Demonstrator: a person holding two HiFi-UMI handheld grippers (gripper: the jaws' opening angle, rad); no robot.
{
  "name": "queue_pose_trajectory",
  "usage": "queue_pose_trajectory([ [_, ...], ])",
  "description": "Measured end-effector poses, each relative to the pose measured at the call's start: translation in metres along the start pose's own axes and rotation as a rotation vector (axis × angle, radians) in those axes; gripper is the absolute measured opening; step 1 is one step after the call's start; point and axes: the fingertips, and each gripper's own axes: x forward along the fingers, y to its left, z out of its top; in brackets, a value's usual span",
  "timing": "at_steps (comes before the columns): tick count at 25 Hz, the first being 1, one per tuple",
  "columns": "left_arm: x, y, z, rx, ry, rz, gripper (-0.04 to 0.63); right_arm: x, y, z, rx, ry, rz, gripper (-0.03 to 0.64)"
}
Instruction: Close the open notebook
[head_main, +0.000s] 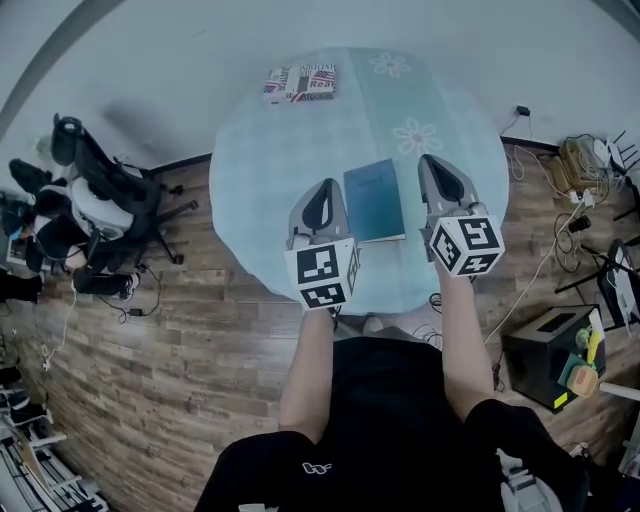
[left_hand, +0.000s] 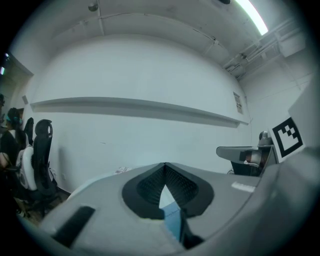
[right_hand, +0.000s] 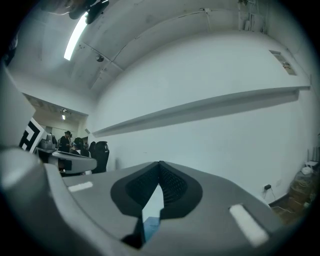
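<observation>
The blue notebook (head_main: 375, 200) lies closed and flat on the round, pale blue table (head_main: 260, 180), between my two grippers in the head view. My left gripper (head_main: 322, 188) is held up above the table just left of it, jaws shut with nothing between them. To the notebook's right my right gripper (head_main: 433, 162) is also raised, shut and empty. Both point level towards the white wall. In the left gripper view a strip of the notebook (left_hand: 172, 220) shows below the closed fingertips (left_hand: 165, 165). The right gripper view shows the notebook (right_hand: 150, 226) the same way.
A printed magazine (head_main: 300, 83) lies at the table's far edge. A black office chair (head_main: 100, 190) and a seated person are at the left. On the wooden floor at the right stand a black box (head_main: 553, 355) and cables (head_main: 560, 250).
</observation>
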Motion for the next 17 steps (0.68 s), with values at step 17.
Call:
queue_pose_trajectory([
  [17, 0.012, -0.008, 0.018, 0.055, -0.017, -0.024, 0.003, 0.010, -0.003, 0.020, -0.041, -0.059, 0.011, 0.011],
])
